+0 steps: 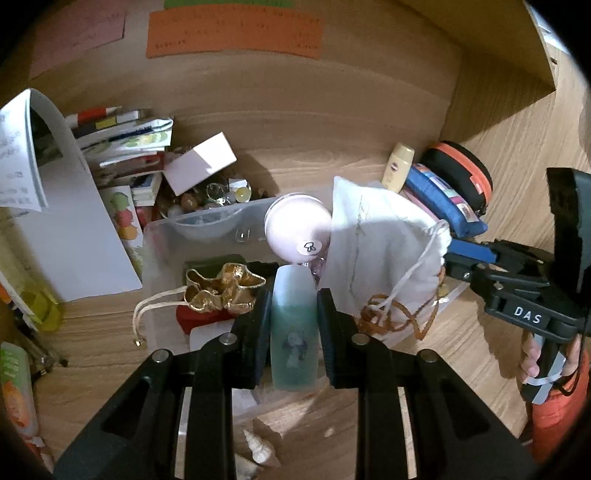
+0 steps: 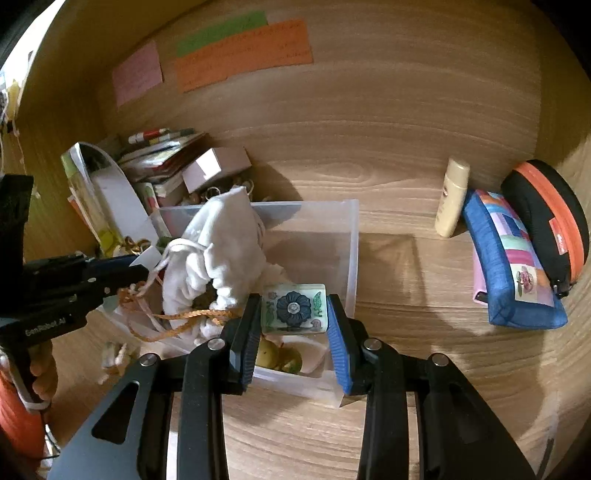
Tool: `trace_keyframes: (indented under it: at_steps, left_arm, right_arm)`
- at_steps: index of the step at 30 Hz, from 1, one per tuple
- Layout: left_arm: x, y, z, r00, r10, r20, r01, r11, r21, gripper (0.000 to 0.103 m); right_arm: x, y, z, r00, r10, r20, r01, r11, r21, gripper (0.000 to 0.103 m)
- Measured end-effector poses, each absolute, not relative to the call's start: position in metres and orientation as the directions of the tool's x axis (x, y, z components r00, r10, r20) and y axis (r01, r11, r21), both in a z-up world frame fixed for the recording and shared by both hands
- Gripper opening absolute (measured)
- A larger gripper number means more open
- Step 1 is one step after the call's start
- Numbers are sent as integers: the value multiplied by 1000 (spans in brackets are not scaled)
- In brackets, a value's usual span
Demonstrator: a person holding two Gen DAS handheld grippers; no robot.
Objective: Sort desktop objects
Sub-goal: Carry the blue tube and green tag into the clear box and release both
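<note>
Left gripper (image 1: 294,321): jaws clenched on a frosted teal bottle (image 1: 294,332), upright above the bin.
Bin (image 2: 351,258): clear plastic on the woodgrain counter (image 2: 424,369), holding a soft white pouch (image 2: 218,251).
Right gripper (image 2: 293,317): jaws grasp a glossy flower-printed tile (image 2: 294,308), possibly a mahjong piece, over the bin.

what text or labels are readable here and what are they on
"DAS": white label on the right tongs body, seen from the left wrist.
"SenRobot.AI": on the left tongs body, seen from the right wrist, slightly blurred.
Orange note, green note, pink note: writing too small to read.
White sheet: print blurred.
Orange case tag: unreadable.
Cream bottle logo: unreadable.
</note>
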State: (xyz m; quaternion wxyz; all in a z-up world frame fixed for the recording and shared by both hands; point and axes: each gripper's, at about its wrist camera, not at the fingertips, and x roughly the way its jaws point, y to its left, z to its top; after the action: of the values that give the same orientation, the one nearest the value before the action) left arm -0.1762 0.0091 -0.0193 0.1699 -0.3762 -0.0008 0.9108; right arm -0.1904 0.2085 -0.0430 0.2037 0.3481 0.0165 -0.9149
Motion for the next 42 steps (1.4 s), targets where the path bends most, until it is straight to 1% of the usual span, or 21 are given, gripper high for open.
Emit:
trace_keyframes:
  at_steps: [9,11,14,17,18,21,23,25,28,31,32,36,42]
  left_arm:
    - [-176,8,-20,-663,314,-679,-315,-940,-127,24]
    - [-174,9,-18,-665,313,-679,-317,-941,-123,24]
    - [-170,9,-14,-670,309,-675,-314,-942,-119,24]
    - [-165,7,-8,-680,305,-667,-310,-944,-116,25]
    - [-163,6,-6,-683,306,-663,-309,-944,-117,28]
    - [-154,3,2,-702,294,-649,-302,-948,-104,37]
    - [-146,2,7,-714,286,-639,-296,-951,-94,42]
    - [-138,0,12,-729,277,-625,-290,-953,-84,53]
    - [-123,-6,20,-756,256,-602,-275,-959,-63,60]
    - [-111,-17,27,-773,239,-587,-254,-965,-59,69]
    - [-107,-20,29,-778,233,-583,-246,-967,-58,70]
    - [-90,-40,31,-793,203,-574,-216,-975,-46,73]
    - [-75,-65,13,-777,165,-608,-171,-984,-48,73]
  right_arm:
    - [-188,205,-41,-688,-345,-639,384,-920,84,32]
    - [-186,204,-39,-693,-340,-636,381,-921,76,33]
    - [-182,206,-34,-704,-338,-624,376,-924,76,39]
    - [-176,209,-28,-719,-337,-608,370,-926,75,47]
    - [-172,210,-25,-727,-335,-599,367,-927,72,51]
    - [-162,210,-18,-751,-315,-581,359,-932,41,56]
    - [-157,209,-14,-757,-311,-574,359,-933,33,62]
    - [-149,208,-10,-767,-310,-562,358,-933,27,74]
    - [-136,203,-5,-780,-306,-546,361,-933,7,81]
    - [-126,196,-2,-773,-327,-543,383,-924,11,82]
    - [-122,194,-1,-768,-338,-544,393,-919,15,82]
    - [-109,178,-2,-750,-373,-546,432,-902,23,82]
    - [-96,144,-22,-697,-419,-583,504,-863,18,82]
